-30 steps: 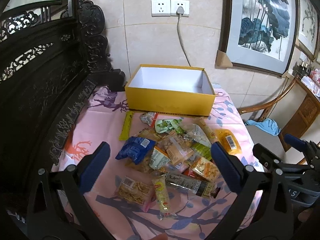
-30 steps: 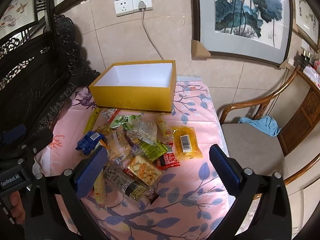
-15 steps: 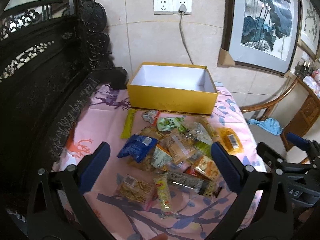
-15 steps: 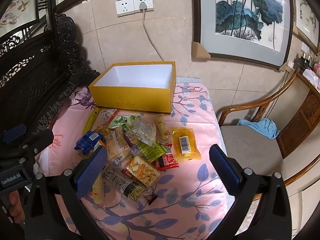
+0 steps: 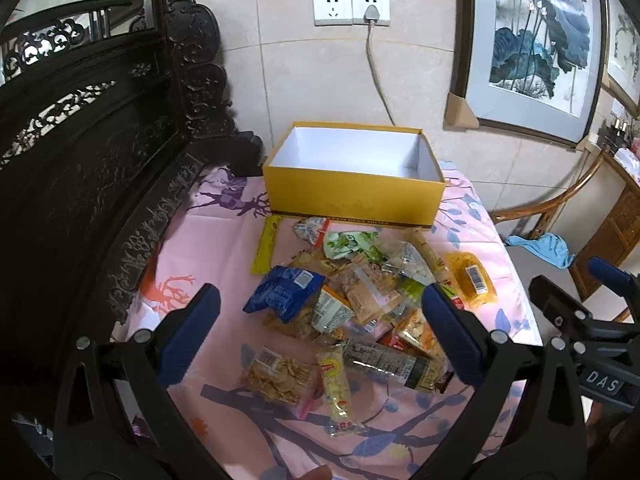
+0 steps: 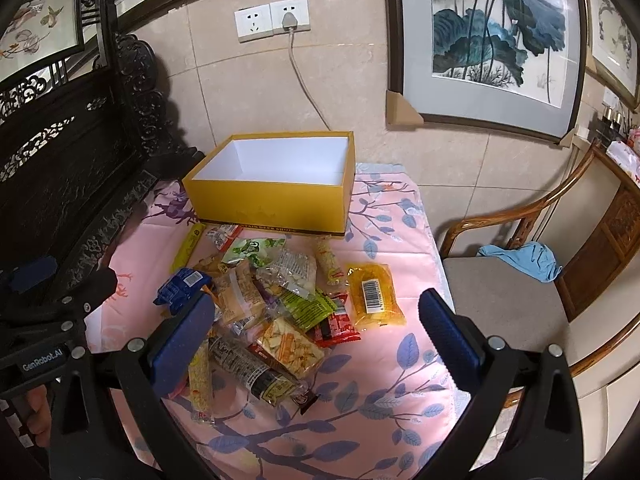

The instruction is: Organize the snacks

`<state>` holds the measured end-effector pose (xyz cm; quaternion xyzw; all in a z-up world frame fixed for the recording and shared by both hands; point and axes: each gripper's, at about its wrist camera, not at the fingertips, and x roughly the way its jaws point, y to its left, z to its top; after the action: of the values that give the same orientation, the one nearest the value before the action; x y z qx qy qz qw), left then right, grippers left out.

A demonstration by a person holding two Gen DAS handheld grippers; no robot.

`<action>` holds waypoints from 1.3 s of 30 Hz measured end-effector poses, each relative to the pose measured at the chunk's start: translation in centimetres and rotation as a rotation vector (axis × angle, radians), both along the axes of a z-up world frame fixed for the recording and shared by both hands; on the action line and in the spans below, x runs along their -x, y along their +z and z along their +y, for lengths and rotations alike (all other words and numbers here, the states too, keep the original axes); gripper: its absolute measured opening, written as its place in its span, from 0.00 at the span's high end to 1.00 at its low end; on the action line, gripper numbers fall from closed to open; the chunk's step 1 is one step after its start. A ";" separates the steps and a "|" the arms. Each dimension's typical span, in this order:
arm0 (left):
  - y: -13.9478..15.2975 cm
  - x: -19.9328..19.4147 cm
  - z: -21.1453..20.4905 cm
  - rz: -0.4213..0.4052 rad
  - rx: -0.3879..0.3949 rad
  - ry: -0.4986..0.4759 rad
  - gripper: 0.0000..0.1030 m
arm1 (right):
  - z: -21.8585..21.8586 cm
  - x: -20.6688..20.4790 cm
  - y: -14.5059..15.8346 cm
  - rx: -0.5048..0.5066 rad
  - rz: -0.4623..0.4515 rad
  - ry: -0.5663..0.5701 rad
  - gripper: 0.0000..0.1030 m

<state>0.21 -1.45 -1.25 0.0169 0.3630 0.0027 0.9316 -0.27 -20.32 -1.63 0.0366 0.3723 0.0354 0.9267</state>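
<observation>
A pile of several wrapped snacks (image 5: 360,304) lies on the pink flowered tablecloth (image 5: 192,248), among them a blue packet (image 5: 282,292) and an orange packet with a barcode (image 5: 472,280). Behind it stands an open yellow box (image 5: 354,200), white inside and empty. My left gripper (image 5: 320,336) is open and empty, held above the pile's near side. My right gripper (image 6: 316,336) is open and empty, above the pile's right part (image 6: 280,300). The box (image 6: 272,200) and the orange packet (image 6: 374,296) show in the right wrist view too.
A dark carved wooden bench (image 5: 80,160) runs along the table's left side. A wooden chair (image 6: 500,292) with a blue cloth (image 6: 528,260) stands to the right. A cable (image 5: 376,80) hangs from a wall socket behind the box. Framed paintings (image 6: 492,40) lean on the wall.
Both grippers have drawn slightly back and up, so the box and snacks sit a little lower and smaller in view. Nothing on the table has moved.
</observation>
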 end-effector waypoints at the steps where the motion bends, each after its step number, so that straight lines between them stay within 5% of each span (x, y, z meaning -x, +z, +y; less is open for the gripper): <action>1: 0.0 0.0 0.0 0.002 0.002 -0.003 0.02 | 0.0 0.0 0.0 0.000 0.000 0.002 0.01; 12: -0.8 -0.3 -0.2 0.031 -0.002 -0.011 0.02 | 0.2 -0.4 -0.9 0.010 0.035 0.026 0.01; 26: -2.2 0.7 1.8 0.074 -0.018 0.122 0.02 | 0.4 -1.4 -2.7 0.021 0.069 0.120 0.01; 31: -3.5 2.1 2.9 0.104 -0.048 0.156 0.02 | 1.3 -1.7 -4.7 0.069 0.089 0.313 0.01; 36: -7.4 6.0 6.9 0.206 -0.138 0.295 0.02 | 2.6 -1.7 -8.2 0.289 0.101 0.500 0.01; 39: -9.3 8.2 8.6 0.278 -0.144 0.373 0.02 | 4.2 -2.3 -10.1 0.231 0.130 0.595 0.01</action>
<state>-8.00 7.14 -10.54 0.0162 0.4834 0.1980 0.8525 1.99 -16.16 -11.77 -0.1772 0.4265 0.2596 0.8481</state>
